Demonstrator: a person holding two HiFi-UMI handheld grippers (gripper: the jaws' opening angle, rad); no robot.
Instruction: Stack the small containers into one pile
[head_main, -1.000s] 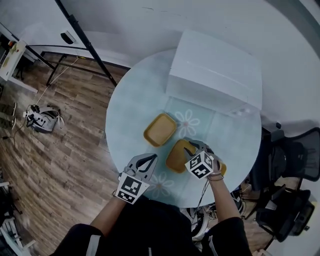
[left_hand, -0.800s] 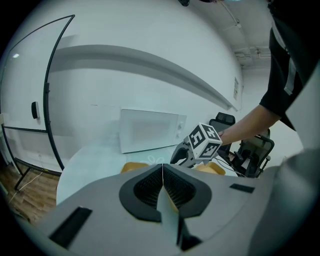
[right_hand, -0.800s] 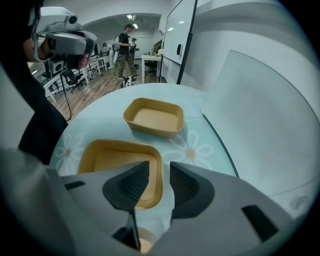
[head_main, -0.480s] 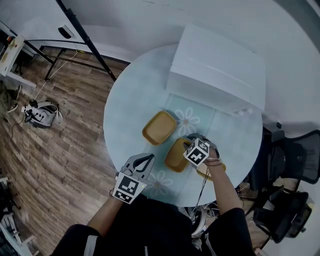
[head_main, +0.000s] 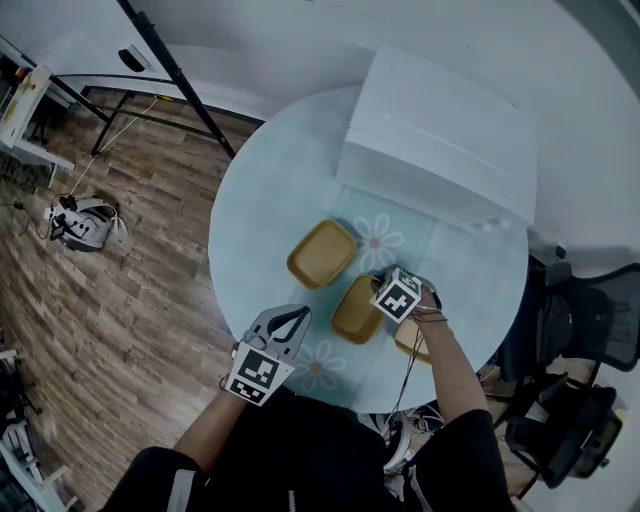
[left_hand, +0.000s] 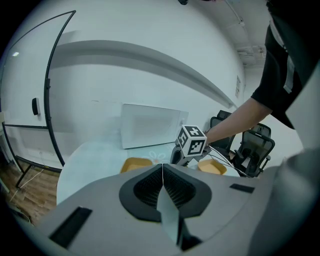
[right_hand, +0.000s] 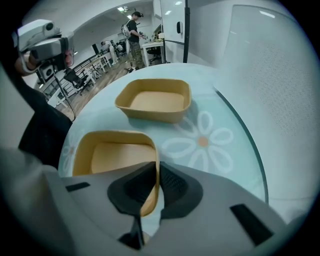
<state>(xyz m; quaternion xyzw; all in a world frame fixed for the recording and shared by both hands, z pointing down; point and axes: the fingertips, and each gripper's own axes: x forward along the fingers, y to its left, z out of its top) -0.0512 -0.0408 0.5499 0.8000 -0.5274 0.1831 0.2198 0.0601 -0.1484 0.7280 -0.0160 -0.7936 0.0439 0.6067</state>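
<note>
Containers like these look thin-walled and light, probably a bit flexy at the rim and happy to skate on the glass tabletop (head_main: 260, 215). Your right tool (right_hand: 155, 172) has just been closing and now pinches the side wall of the middle container (right_hand: 115, 155), one jaw inside and one outside. That container sits a little out from the white box (head_main: 440, 140). A second container (head_main: 321, 254) lies closer to the box, and a third container (head_main: 412, 338) lies farther from it, half under your arm. The wall is the right place to hold it, but I'd squeeze gently. Carried by one side it'll likely droop. Your left tool (head_main: 290, 322) has its jaws together on nothing, hovering at the tabletop edge farthest from the box.
</note>
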